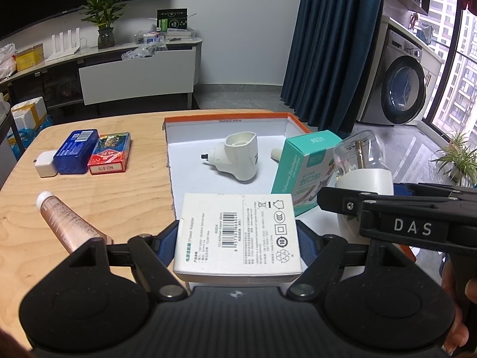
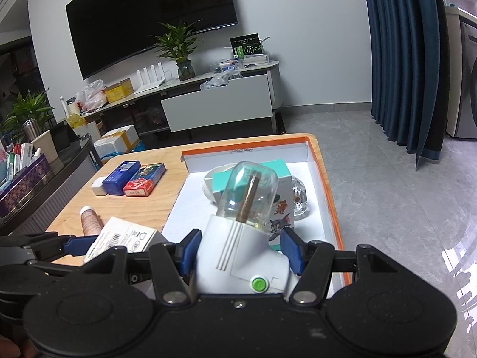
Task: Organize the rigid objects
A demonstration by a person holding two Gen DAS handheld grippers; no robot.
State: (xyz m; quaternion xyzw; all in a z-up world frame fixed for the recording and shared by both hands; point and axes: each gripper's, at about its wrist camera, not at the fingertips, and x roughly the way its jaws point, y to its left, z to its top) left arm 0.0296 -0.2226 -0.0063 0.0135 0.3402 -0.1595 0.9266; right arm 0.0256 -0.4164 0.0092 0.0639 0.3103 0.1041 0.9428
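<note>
My left gripper (image 1: 238, 247) is shut on a white power adapter box (image 1: 240, 235), held over the near edge of the orange-rimmed white tray (image 1: 184, 131). My right gripper (image 2: 240, 250) is shut on a white plug-in device with a clear bottle (image 2: 238, 238), held above the tray (image 2: 328, 185); the same device (image 1: 362, 176) shows at the right of the left wrist view. In the tray lie a white plug-in holder (image 1: 238, 156) and a teal bandage box (image 1: 304, 170). A clear glass item (image 2: 299, 197) sits behind the bandage box (image 2: 280, 208).
On the wooden table (image 1: 98, 200) left of the tray lie a pink tube (image 1: 68, 223), a red card pack (image 1: 110, 153), a blue tin (image 1: 76, 150) and a white charger cube (image 1: 44, 165). The table's right edge drops to the floor beside blue curtains.
</note>
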